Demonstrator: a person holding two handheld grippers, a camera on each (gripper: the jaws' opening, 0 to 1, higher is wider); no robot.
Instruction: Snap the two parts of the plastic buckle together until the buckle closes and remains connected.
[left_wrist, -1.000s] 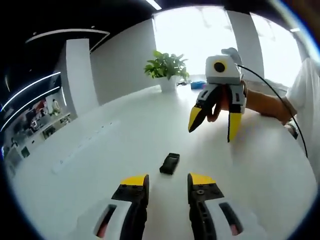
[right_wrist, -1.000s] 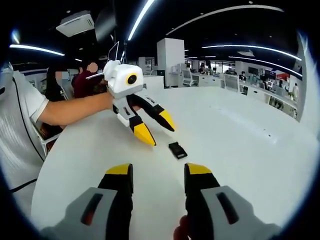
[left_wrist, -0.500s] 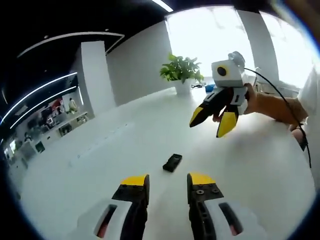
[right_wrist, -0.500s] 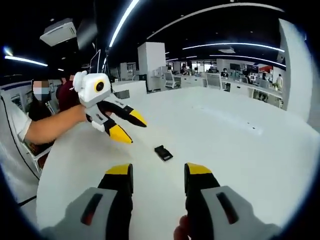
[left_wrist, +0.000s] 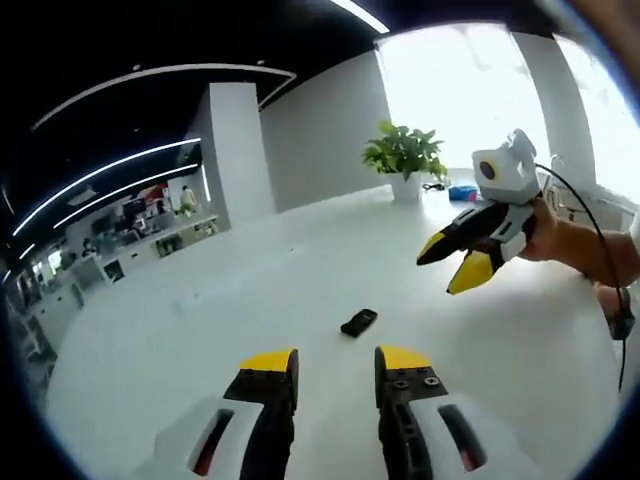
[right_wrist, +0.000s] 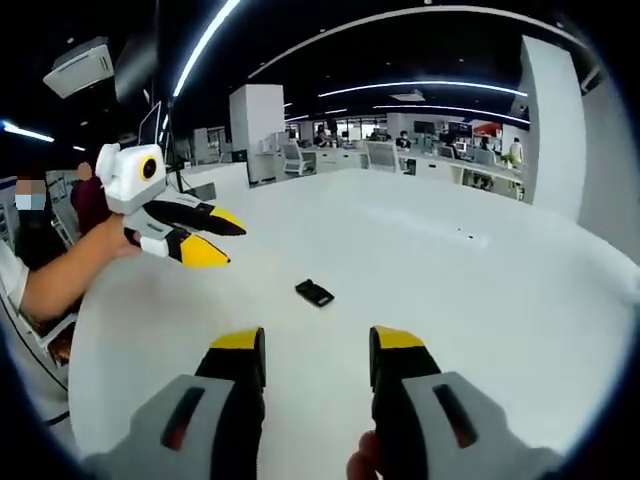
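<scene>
Black plastic buckle lies flat on the white counter, alone, nothing touching it. It reads as a single small dark piece from here; too small to tell if both halves are already joined or if this is only one part.

Left gripper: jaws parted with a clear gap, nothing between them, held above the counter. The buckle sits straight ahead of it and slightly to the right of the gap's centre line, near but apart. In the left gripper view the buckle's long axis runs diagonally, lower left to upper right.

Right gripper: jaws also apart, empty. In the right gripper view the buckle is ahead and just left of the gap centre, long axis slanting upper left to lower right.

Each gripper also shows in the other's view, held in a hand off to the side and above the counter, yellow tips spread, pointing roughly toward the buckle without reaching it.

The buckle lies between the two grippers. Judging by apparent size, the two look about equally near, left maybe slightly closer. Either one would need to roll to line its jaws across the buckle's short side. No grasp made yet; task looks to be at the approach stage.

Potted plant stands far back on the counter, well clear.
</scene>
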